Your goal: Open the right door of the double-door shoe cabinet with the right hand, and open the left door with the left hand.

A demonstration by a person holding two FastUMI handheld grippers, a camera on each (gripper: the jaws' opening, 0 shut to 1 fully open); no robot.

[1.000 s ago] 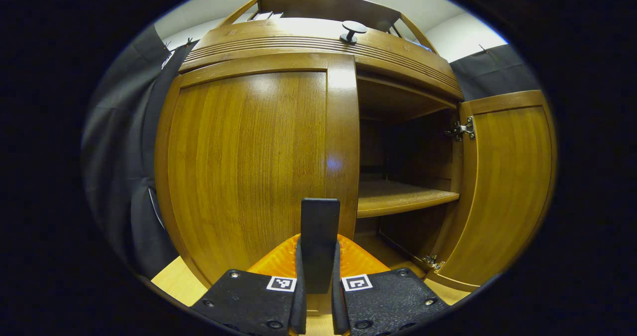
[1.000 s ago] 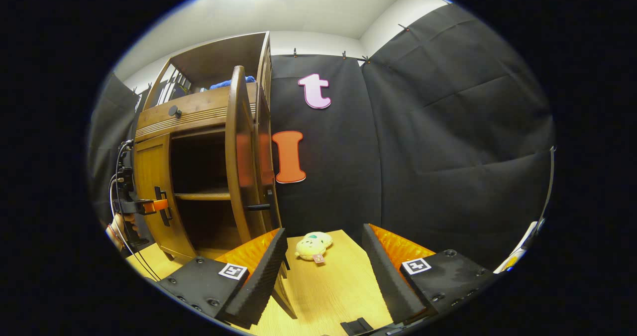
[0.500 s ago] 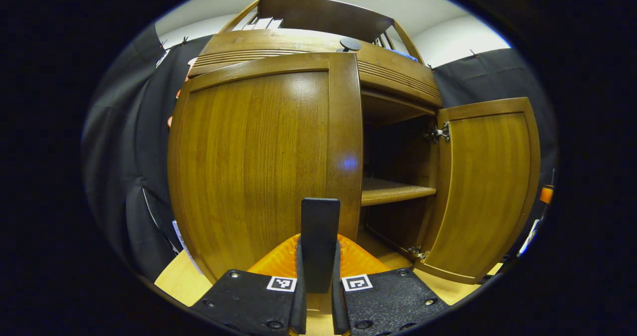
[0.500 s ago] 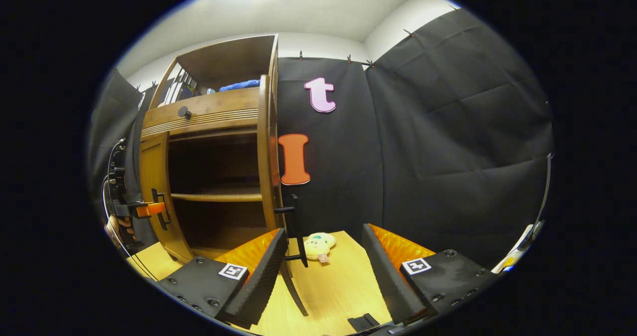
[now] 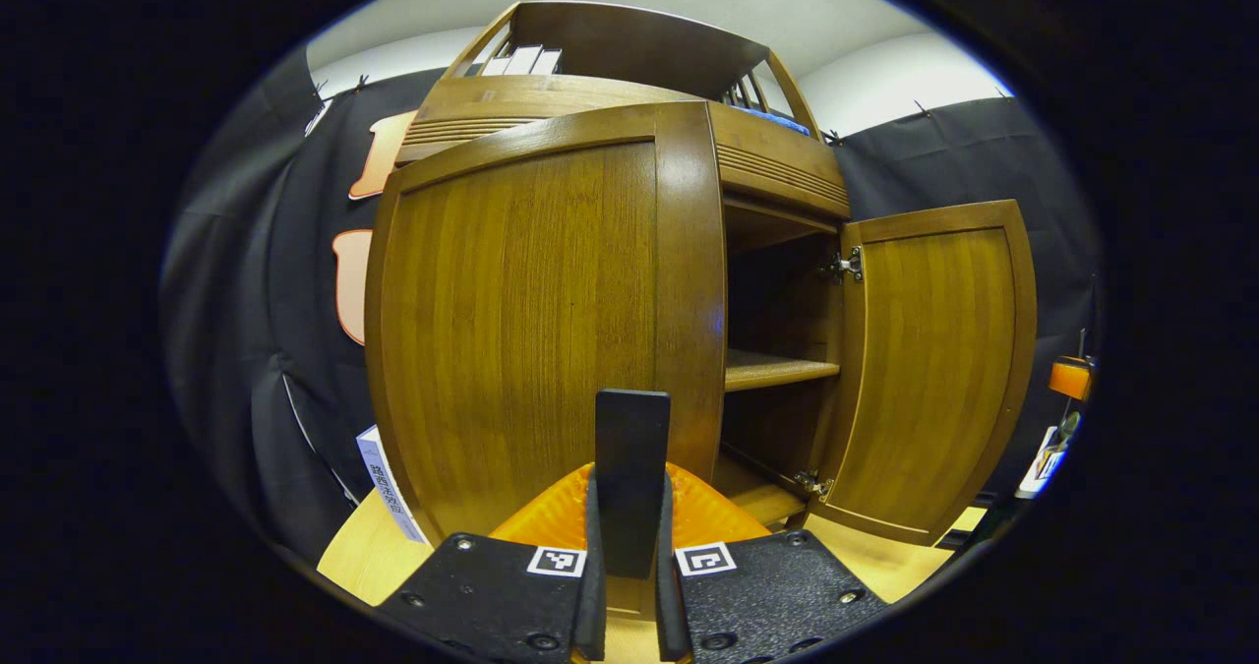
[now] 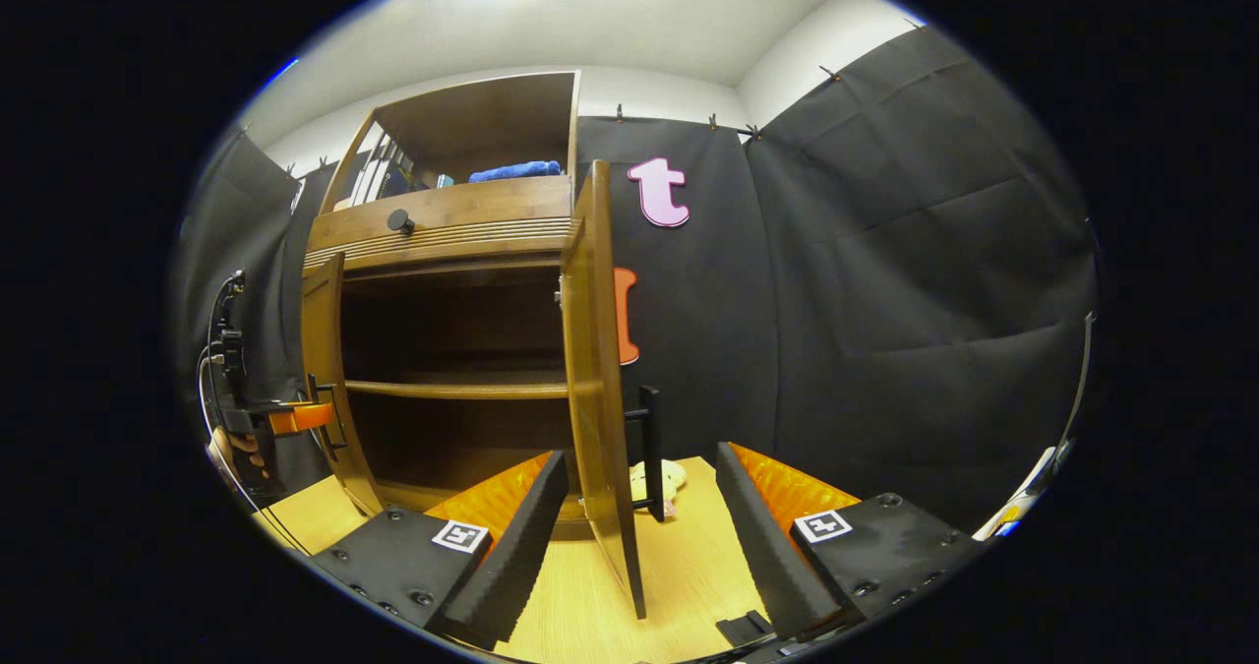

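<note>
The wooden shoe cabinet (image 6: 443, 231) stands with both doors swung out. In the left gripper view the left door (image 5: 521, 330) is close in front, and my left gripper (image 5: 629, 546) is shut on its dark bar handle (image 5: 631, 448). Beyond it the right door (image 5: 934, 369) stands wide open beside a bare shelf (image 5: 777, 369). In the right gripper view the right door (image 6: 600, 379) is seen edge-on, its bar handle (image 6: 649, 452) free. My right gripper (image 6: 639, 536) is open, short of that door and touching nothing. The left gripper (image 6: 295, 416) shows at the far left on the left door (image 6: 323, 369).
A plush toy (image 6: 672, 474) lies on the pale wooden surface (image 6: 689, 575) behind the right door. A white box (image 5: 389, 487) leans by the cabinet's left foot. A blue cloth (image 6: 513, 170) sits on top, above a round knob (image 6: 399, 219).
The left door has swung farther out with my left gripper on its handle. In the right gripper view the right door has slid toward the middle; my right gripper stays open.
</note>
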